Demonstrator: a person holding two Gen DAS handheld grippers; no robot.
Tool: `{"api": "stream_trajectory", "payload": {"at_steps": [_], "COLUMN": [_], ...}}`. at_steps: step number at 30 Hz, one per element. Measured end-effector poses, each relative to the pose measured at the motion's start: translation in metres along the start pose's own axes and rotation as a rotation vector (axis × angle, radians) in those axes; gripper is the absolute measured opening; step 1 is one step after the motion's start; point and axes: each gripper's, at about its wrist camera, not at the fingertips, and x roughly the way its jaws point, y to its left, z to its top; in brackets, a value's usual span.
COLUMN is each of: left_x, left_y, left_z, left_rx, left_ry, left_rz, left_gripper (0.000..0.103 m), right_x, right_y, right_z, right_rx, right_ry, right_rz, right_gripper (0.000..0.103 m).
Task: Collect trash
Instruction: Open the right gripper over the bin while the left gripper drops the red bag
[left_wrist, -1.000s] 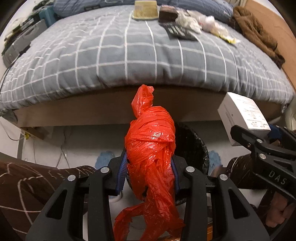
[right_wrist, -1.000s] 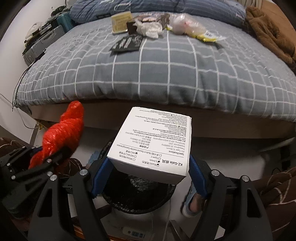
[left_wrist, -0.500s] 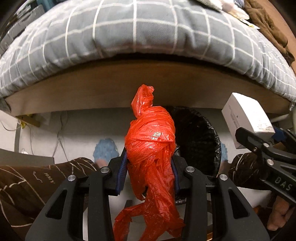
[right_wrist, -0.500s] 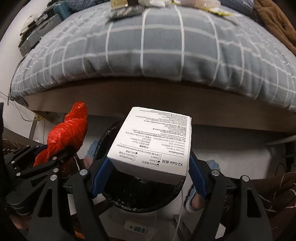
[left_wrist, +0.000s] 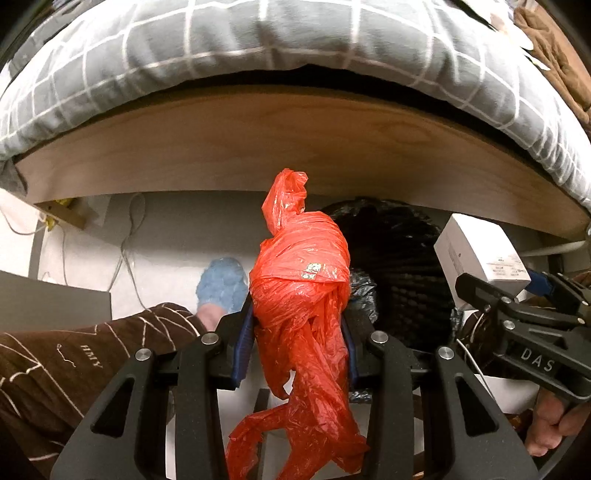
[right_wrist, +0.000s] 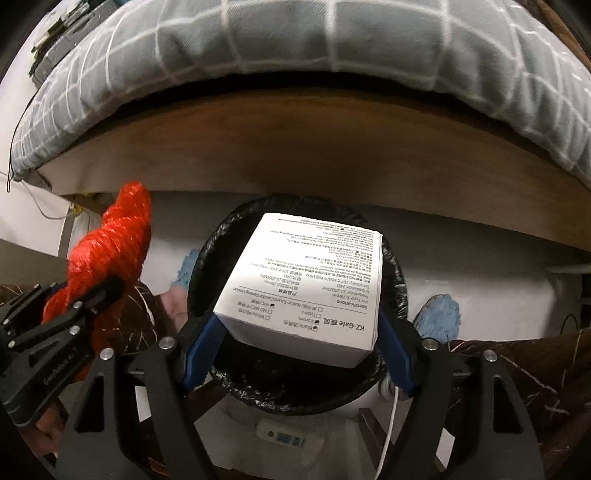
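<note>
Grey checked bedding (left_wrist: 295, 40) hangs over a wooden bed frame (left_wrist: 295, 144), with white floor below. On the floor stands a round bin lined with a black plastic bag (right_wrist: 393, 273). The left gripper (left_wrist: 299, 332) has its fingers closed on a crumpled red plastic bag (left_wrist: 301, 280), held just beside the bin. The right gripper (right_wrist: 295, 336) has its fingers squeezing a white cardboard box with small print (right_wrist: 306, 280), right above the bin's mouth. Blue fuzzy slippers (left_wrist: 221, 284) sit on either side.

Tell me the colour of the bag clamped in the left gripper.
Bright orange-red plastic bag, crumpled and twisted; the left wrist view shows it best.
</note>
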Motion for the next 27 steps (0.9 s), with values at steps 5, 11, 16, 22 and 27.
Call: {"api": "stream_trajectory", "payload": {"at_steps": [5,11,16,22,27], "left_x": [0.001,-0.005,-0.004,0.004,0.006], "left_y": [0.005,-0.012,-0.028,-0.049,-0.072], "left_z": [-0.001,0.002,0.003,0.008,0.01], "left_rx": [-0.012,0.022,0.055,0.088,0.134], "left_ry": [0.004,-0.003,0.002,0.021,0.024], "left_rz": [-0.002,-0.017,-0.042,-0.082,-0.091], "left_gripper": [0.038,0.038,0.038,0.038,0.038], "right_x": [-0.004,-0.016,-0.028,-0.044,-0.05], "right_y": [-0.001,-0.014,-0.027,-0.048,-0.069], "right_z": [0.003,0.002,0.0,-0.003,-0.008], "right_rx": [-0.001,0.031,0.044,0.056,0.087], "right_ry": [-0.019,-0.058,-0.093,-0.137,-0.146], "right_rz": [-0.013,-0.043,-0.079,-0.126,-0.152], "right_gripper": [0.077,0.091,0.095,0.095,0.095]}}
